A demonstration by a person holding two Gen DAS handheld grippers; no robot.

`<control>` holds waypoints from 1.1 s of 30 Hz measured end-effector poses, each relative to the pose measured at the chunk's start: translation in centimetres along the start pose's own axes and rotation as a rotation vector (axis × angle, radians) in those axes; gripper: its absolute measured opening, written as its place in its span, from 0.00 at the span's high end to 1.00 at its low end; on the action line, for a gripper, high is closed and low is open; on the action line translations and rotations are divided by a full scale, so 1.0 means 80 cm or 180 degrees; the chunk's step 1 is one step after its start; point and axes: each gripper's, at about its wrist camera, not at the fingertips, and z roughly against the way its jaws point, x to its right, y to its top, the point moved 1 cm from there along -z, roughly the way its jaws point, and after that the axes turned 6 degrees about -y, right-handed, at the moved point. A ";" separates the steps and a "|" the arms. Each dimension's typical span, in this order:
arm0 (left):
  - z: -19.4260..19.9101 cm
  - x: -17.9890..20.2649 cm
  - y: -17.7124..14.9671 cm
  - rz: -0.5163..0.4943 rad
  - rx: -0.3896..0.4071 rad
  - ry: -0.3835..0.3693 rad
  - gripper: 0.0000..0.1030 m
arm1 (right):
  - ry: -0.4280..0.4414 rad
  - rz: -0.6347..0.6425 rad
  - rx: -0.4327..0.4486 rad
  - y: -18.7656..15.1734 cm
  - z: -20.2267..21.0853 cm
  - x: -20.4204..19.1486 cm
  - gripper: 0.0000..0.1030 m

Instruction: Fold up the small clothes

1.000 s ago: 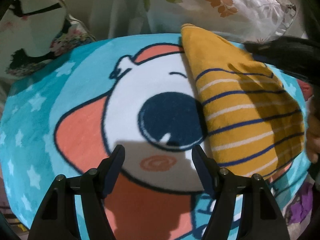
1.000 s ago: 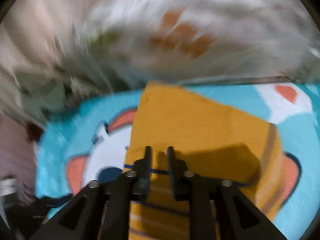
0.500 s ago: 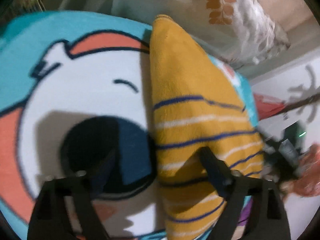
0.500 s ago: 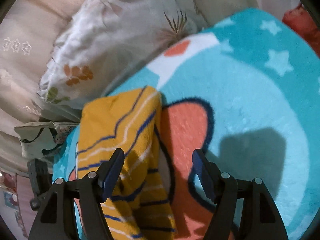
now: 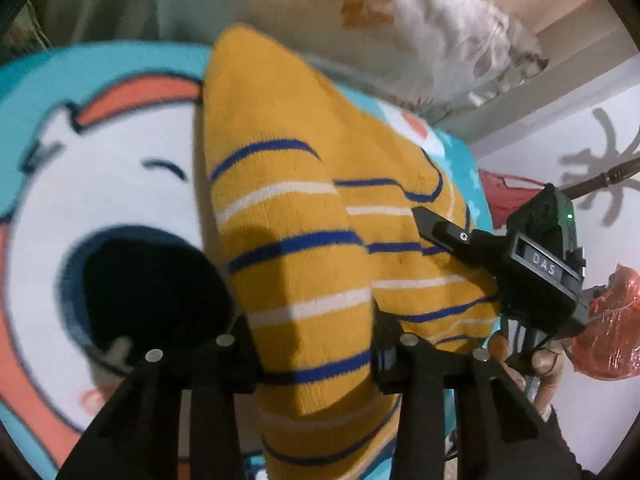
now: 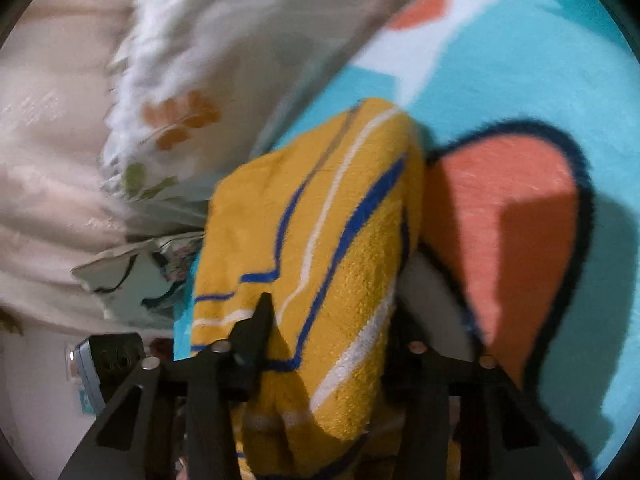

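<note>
On one cartoon blanket point(image 5: 120, 184), one striped yellow garment point(image 5: 304, 272), two grippers' jaws astride it.

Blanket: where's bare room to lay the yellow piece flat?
Free: the cartoon blanket left of the striped garment, and the teal-orange patch on its right. Crowded: both grippers, left and right, straddle the garment; pillows border the far edge.

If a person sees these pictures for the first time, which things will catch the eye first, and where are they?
First comes the mustard-yellow striped garment, folded lengthwise in the middle of both views and lying between the fingers of the left gripper and the right gripper. Under it spreads the turquoise cartoon blanket, with its big white face to the garment's left. Behind them, at the top, lies a white pillow with orange leaves.
</note>
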 end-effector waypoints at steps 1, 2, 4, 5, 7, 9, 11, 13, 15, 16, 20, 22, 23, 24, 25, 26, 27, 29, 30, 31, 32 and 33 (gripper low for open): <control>0.010 0.001 -0.001 -0.0017 0.0045 0.0042 0.63 | 0.0063 0.0090 -0.0001 -0.001 0.003 -0.015 0.57; 0.020 0.001 -0.003 -0.0023 0.0087 0.0077 0.63 | 0.0124 0.0188 -0.0013 -0.003 0.003 -0.032 0.57; 0.049 -0.006 -0.008 0.0018 0.0208 0.0099 0.63 | 0.0156 0.0397 0.0001 -0.005 0.003 -0.061 0.57; 0.057 -0.009 -0.010 0.0046 0.0259 0.0102 0.63 | 0.0160 0.0505 0.0016 -0.006 0.002 -0.076 0.57; 0.072 -0.024 -0.016 0.0141 0.0327 0.0142 0.62 | 0.0173 0.0685 0.0003 -0.013 -0.009 -0.096 0.57; 0.068 -0.048 -0.021 0.0288 0.0276 0.0274 0.60 | 0.0130 0.0725 -0.0069 -0.020 -0.028 -0.100 0.58; 0.054 -0.073 -0.025 0.0436 0.0136 0.0531 0.54 | 0.0013 0.0676 -0.0159 -0.023 -0.051 -0.093 0.57; 0.054 -0.084 -0.025 0.0559 0.0129 0.0428 0.51 | -0.0270 0.0633 -0.0226 -0.027 -0.073 -0.076 0.51; 0.072 -0.081 -0.025 0.0510 0.0211 0.0439 0.51 | -0.0274 0.0517 -0.0187 -0.029 -0.072 -0.061 0.43; 0.082 -0.078 -0.024 0.0464 0.0256 0.0478 0.51 | -0.0262 0.0469 -0.0162 -0.028 -0.068 -0.057 0.40; 0.126 -0.062 -0.006 0.0271 0.0579 0.0628 0.51 | -0.0353 0.0394 0.0205 -0.012 -0.022 -0.053 0.39; 0.136 -0.058 0.015 0.0233 0.0688 0.0582 0.50 | -0.0299 0.0397 0.0415 -0.002 0.004 -0.059 0.41; 0.132 -0.058 0.027 0.0204 0.0676 0.0566 0.48 | -0.0254 0.0412 0.0448 0.001 0.010 -0.063 0.46; 0.119 -0.056 0.042 0.0161 0.0629 0.0581 0.47 | -0.0183 0.0452 0.0442 0.001 0.010 -0.071 0.49; 0.103 -0.060 0.055 0.0125 0.0580 0.0657 0.47 | -0.0087 0.0500 0.0376 0.000 0.004 -0.078 0.57; 0.089 -0.065 0.065 0.0113 0.0539 0.0763 0.47 | -0.0012 0.0523 0.0294 0.001 -0.002 -0.084 0.66; 0.066 -0.071 0.079 0.0114 0.0454 0.0910 0.47 | 0.0055 0.0545 0.0174 0.002 -0.014 -0.091 0.71; 0.042 -0.088 0.087 0.0140 0.0322 0.1097 0.47 | 0.0001 0.0650 -0.0051 0.003 -0.045 -0.102 0.74; 0.031 -0.096 0.089 0.0147 0.0262 0.1137 0.46 | -0.0181 0.0692 -0.0104 0.005 -0.060 -0.101 0.74; 0.024 -0.101 0.089 0.0136 0.0231 0.1151 0.42 | -0.0396 0.0712 -0.0151 0.009 -0.077 -0.098 0.78; 0.020 -0.101 0.090 0.0100 0.0242 0.1173 0.37 | -0.0534 0.0712 -0.0179 0.014 -0.090 -0.094 0.82; 0.018 -0.099 0.092 0.0069 0.0243 0.1203 0.36 | -0.0680 0.0709 -0.0186 0.021 -0.101 -0.088 0.82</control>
